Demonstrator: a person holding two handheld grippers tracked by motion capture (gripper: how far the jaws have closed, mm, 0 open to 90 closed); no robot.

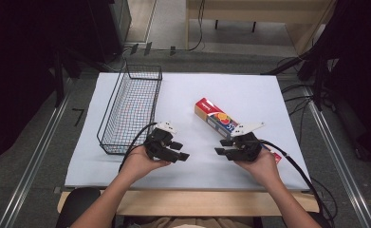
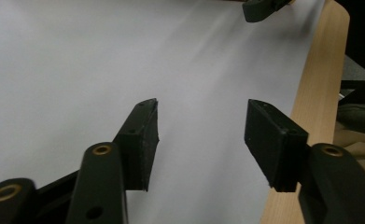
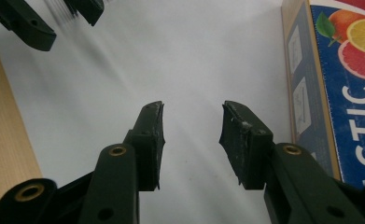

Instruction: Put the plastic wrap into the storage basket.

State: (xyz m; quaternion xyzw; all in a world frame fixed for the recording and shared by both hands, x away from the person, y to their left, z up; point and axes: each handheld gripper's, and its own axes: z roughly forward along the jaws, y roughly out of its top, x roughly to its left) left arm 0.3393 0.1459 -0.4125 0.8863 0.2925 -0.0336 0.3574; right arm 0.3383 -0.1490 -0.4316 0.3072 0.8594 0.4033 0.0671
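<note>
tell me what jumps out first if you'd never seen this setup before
The long red and blue carton printed with citrus fruit lies flat right of centre on the white table sheet, its near end behind the right gripper. Along the sheet's left edge stands an empty black wire basket. Near the front edge, the left gripper and the right one face each other, both open and holding nothing.

Open bench (image 1: 249, 90) is left between wire basket (image 1: 131, 107) at left and carton (image 1: 216, 118) at right; the far side is unobstructed.
</note>
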